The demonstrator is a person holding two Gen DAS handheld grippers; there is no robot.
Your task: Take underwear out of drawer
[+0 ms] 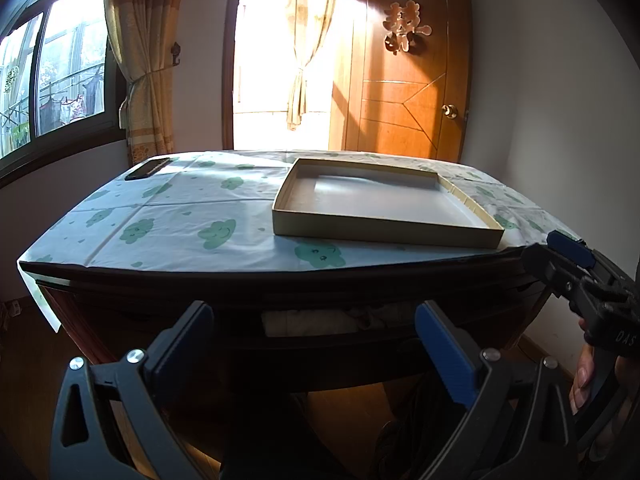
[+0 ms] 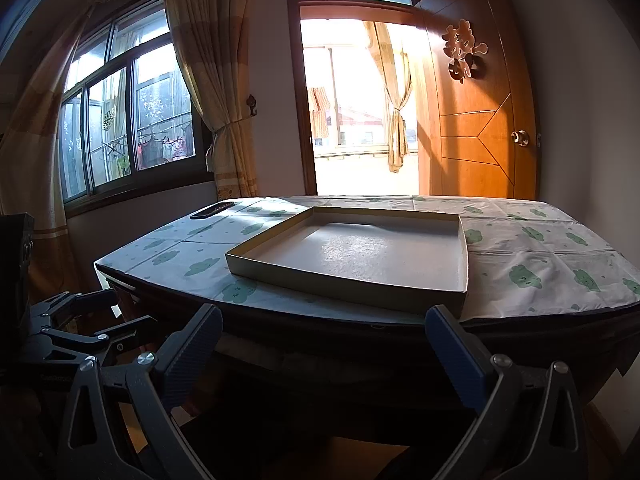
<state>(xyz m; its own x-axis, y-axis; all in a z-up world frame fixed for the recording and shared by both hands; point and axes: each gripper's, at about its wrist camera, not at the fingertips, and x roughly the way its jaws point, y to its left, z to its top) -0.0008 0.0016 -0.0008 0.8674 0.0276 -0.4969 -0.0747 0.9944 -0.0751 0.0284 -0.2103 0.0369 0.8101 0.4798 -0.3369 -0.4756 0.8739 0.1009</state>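
Both the left claw [image 1: 314, 328] and the right claw [image 2: 324, 330] gape wide, empty, just before the bench [image 1: 180, 216]. Pale underwear [image 1: 312, 322] lies in the slightly open drawer [image 1: 320, 344] under the benchtop, below the shallow cardboard tray [image 1: 384, 236].

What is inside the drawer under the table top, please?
Through the gap of the partly open drawer, pale folded cloth shows, white at the left, more crumpled at the right. The table top hides the rest, so I cannot tell which piece is underwear.
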